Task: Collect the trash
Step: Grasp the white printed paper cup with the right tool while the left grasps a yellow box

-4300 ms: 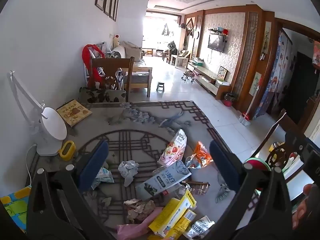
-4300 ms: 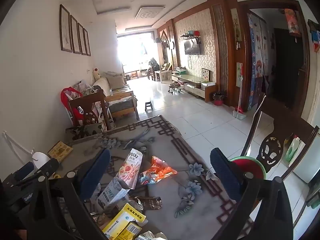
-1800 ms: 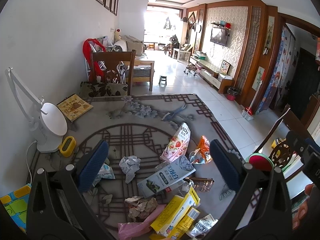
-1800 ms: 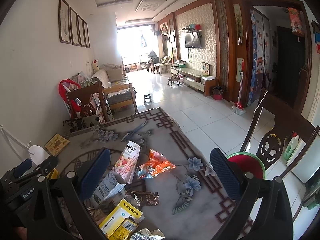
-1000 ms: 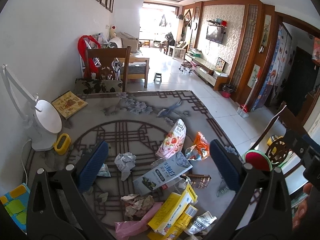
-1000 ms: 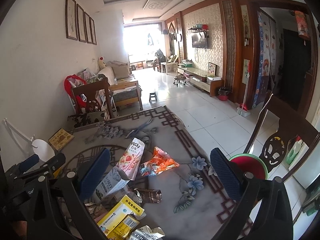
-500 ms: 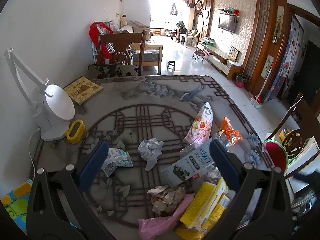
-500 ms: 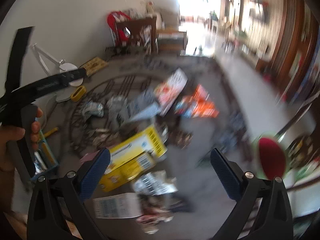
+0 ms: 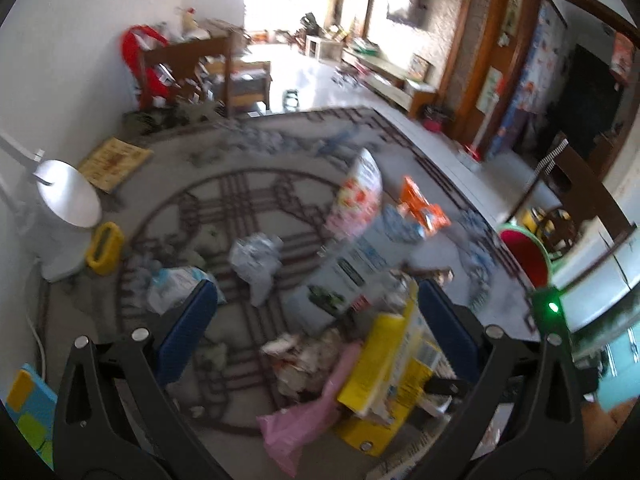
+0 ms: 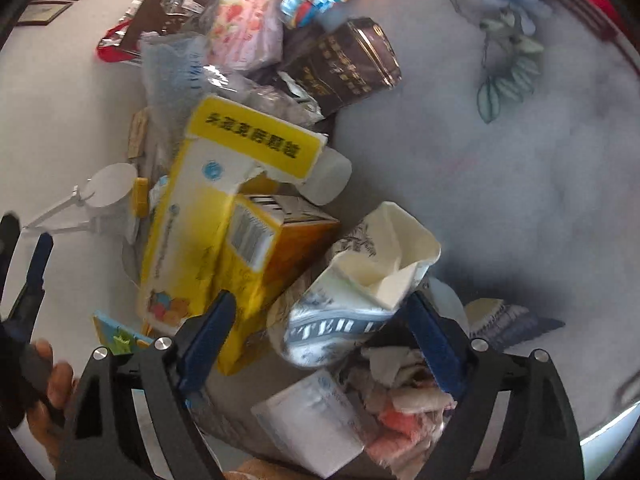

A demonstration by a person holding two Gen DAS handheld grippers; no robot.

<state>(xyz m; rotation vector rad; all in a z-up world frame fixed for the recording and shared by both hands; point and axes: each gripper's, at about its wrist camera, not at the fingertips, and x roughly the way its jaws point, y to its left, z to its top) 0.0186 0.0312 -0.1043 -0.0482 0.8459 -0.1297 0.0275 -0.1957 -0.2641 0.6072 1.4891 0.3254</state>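
Left wrist view: the left tongs [image 9: 316, 320] hang spread and empty over the bench [image 9: 168, 184], trash heaped near its close edge, bare room toward the lamp [image 9: 66, 216]. Right wrist view: the right tongs [image 10: 320, 332], jaws just narrowing, straddle a crumpled white carton [image 10: 360, 276] without pinching; yellow box [image 10: 224, 236] crowds the left.

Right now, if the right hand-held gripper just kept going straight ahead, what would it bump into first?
Most likely the crumpled white carton, which sits between the right hand-held gripper's open, just-narrowing fingers, beside the yellow box. Depth is blurred.
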